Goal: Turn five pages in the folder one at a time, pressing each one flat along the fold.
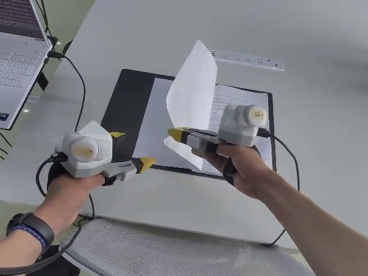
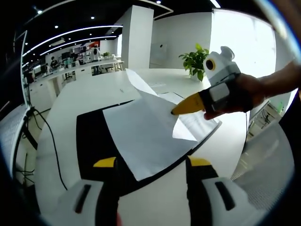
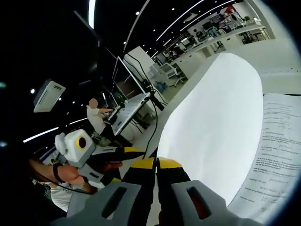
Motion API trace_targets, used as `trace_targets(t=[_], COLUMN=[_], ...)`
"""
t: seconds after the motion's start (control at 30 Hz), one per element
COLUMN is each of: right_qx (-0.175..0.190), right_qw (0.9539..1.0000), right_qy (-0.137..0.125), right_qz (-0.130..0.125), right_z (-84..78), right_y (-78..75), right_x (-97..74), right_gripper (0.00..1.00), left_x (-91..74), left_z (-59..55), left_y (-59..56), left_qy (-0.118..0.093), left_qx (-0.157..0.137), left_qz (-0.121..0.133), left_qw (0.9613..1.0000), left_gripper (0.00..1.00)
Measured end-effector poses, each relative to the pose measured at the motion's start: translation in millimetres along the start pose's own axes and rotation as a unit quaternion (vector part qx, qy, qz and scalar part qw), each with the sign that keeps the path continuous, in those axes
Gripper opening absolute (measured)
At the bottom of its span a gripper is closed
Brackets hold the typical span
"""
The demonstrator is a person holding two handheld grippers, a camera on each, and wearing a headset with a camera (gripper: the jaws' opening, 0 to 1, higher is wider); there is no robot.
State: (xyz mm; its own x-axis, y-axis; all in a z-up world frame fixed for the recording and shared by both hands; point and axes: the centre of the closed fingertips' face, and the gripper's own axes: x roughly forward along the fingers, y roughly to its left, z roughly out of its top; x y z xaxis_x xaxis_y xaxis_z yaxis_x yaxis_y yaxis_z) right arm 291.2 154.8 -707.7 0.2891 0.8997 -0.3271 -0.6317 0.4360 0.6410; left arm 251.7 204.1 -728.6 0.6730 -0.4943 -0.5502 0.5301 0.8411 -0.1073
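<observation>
Page (image 1: 192,86) upright — tip pointing up, right tool (image 1: 174,134) clamped on it, left tool (image 1: 131,149) spread apart, folder (image 1: 129,100) flat

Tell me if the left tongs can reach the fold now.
Probably not yet: the lifted page, clamped in the right tongs, stands over the fold; the left tongs hover open at the folder's edge.

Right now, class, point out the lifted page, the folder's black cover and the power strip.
lifted page (image 1: 192,86): head view, middle of the raised sheet.
black cover (image 1: 123,109): head view, bare left flap.
power strip (image 1: 248,60): head view, middle of its top.
</observation>
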Motion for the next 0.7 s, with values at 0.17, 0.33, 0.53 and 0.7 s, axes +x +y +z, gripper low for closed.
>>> trace_targets(t=[0.17,0.33,0.53,0.7], right_qx=[0.0,0.007,0.021,0.027], right_qw=[0.9997,0.9988,0.9958,0.9946], right_qy=[0.023,0.048,0.089,0.1], right_qz=[0.008,0.009,0.005,0.0], right_z=[-10.5,-27.5,-51.8,-56.6], right_y=[2.1,-5.4,-19.4,-25.2], right_x=[12.8,27.4,39.1,46.5], right_gripper=[0.0,0.0,0.0,0.0], left_x=[-5.6,-8.1,-9.4,-8.8], left_z=[-2.6,-8.8,-15.4,-19.4], left_y=[4.3,4.2,0.7,0.4], left_qy=[-0.003,0.001,0.009,0.012], left_qx=[-0.013,-0.016,-0.015,-0.02], left_qz=[0.005,0.006,0.003,0.004], left_qw=[0.9999,0.9999,0.9998,0.9997], left_gripper=[0.57,0.57,0.56,0.56])
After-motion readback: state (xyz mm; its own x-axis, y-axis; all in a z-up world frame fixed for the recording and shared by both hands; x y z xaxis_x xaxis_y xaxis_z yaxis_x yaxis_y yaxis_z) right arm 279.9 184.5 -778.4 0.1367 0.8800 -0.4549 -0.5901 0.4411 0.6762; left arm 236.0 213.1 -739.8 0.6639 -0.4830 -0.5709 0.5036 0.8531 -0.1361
